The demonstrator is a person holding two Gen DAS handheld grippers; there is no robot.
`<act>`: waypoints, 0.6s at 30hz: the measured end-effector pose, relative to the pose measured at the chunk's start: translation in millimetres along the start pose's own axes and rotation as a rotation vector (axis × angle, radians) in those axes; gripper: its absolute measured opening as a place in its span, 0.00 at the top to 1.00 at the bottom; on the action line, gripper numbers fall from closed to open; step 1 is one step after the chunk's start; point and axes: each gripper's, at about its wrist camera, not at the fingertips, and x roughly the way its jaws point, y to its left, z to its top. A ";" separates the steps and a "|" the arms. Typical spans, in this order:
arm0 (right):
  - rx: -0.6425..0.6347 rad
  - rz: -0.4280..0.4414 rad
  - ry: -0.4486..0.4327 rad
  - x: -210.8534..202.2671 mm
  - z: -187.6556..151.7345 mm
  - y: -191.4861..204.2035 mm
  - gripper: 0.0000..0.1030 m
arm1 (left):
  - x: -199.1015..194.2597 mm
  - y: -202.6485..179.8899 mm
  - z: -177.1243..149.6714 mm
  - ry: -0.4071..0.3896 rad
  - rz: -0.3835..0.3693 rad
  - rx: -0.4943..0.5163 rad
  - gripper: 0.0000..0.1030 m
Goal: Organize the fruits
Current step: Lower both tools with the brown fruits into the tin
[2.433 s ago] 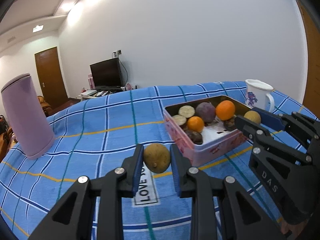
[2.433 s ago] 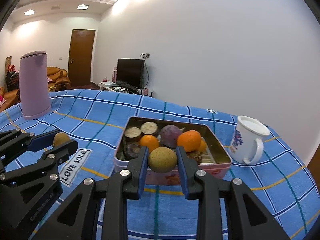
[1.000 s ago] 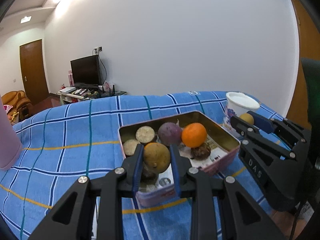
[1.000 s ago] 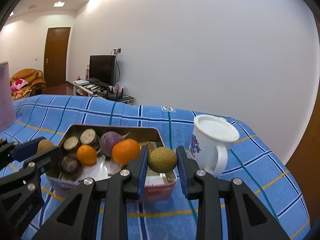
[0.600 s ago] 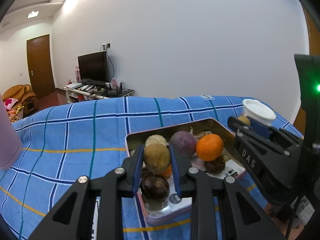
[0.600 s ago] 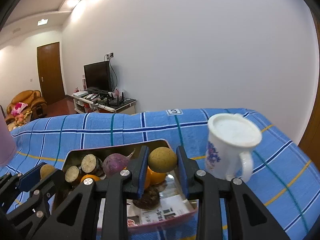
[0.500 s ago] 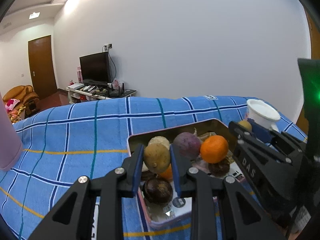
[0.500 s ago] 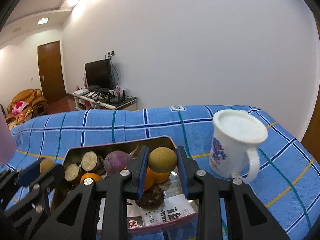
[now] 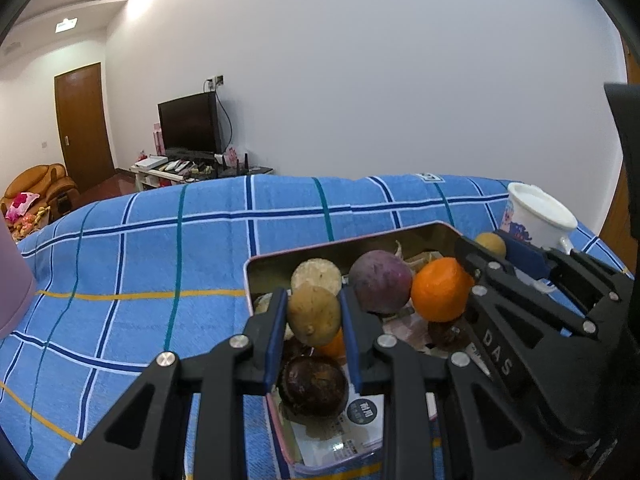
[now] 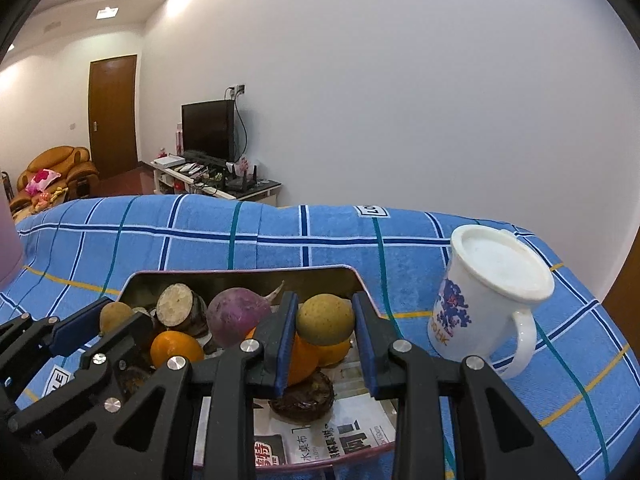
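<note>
While your left gripper (image 9: 313, 317) and right gripper (image 10: 325, 320) each clamp a brownish fruit, both now hang over the tin (image 10: 240, 274), apparently lower than before.

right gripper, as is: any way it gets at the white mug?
Probably not yet. The right gripper is shut on a yellow-brown fruit over the tin; the mug stands unobstructed beside it, but the jaws are occupied.

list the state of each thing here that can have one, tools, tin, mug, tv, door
left tool: shut on a brownish round fruit, held above the tin
right tool: shut on a yellow-green round fruit, held above the tin
tin: open, no lid, partly filled with produce
mug: upright on the blue cloth
tv: screen dark
door: closed
</note>
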 end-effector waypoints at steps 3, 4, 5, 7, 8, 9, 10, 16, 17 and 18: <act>-0.013 -0.002 0.006 1.7 -0.4 0.9 0.71 | -0.1 0.2 -0.6 0.000 -0.004 0.001 0.73; -0.019 -0.004 0.006 2.1 -0.4 1.6 0.71 | -0.4 -0.1 -0.9 0.001 -0.006 0.003 0.73; -0.025 -0.006 0.006 1.7 -0.8 2.2 0.71 | -0.4 0.1 -1.1 0.003 -0.007 0.003 0.73; -0.030 -0.005 0.005 0.2 -1.9 3.5 0.71 | 0.4 0.5 -0.8 0.007 -0.008 0.001 0.73; -0.033 -0.007 0.004 0.0 -2.1 4.2 0.71 | 0.7 0.9 -0.8 0.009 -0.009 0.000 0.73; -0.034 -0.009 0.003 -0.1 -2.5 4.1 0.71 | 0.9 1.2 -0.8 0.010 -0.010 -0.002 0.73; -0.040 -0.013 0.001 -0.1 -2.8 4.8 0.71 | 0.9 1.5 -0.8 0.010 -0.011 -0.003 0.73; -0.046 0.012 -0.003 -5.5 -5.6 3.7 0.71 | -1.9 0.9 -1.7 0.000 -0.013 0.004 0.73; -0.048 0.016 -0.005 -6.7 -6.0 3.6 0.71 | -1.4 1.5 -1.8 0.003 -0.012 0.001 0.73; -0.052 0.015 -0.006 -7.5 -6.5 4.3 0.71 | 0.0 2.0 -1.7 0.010 -0.012 -0.004 0.73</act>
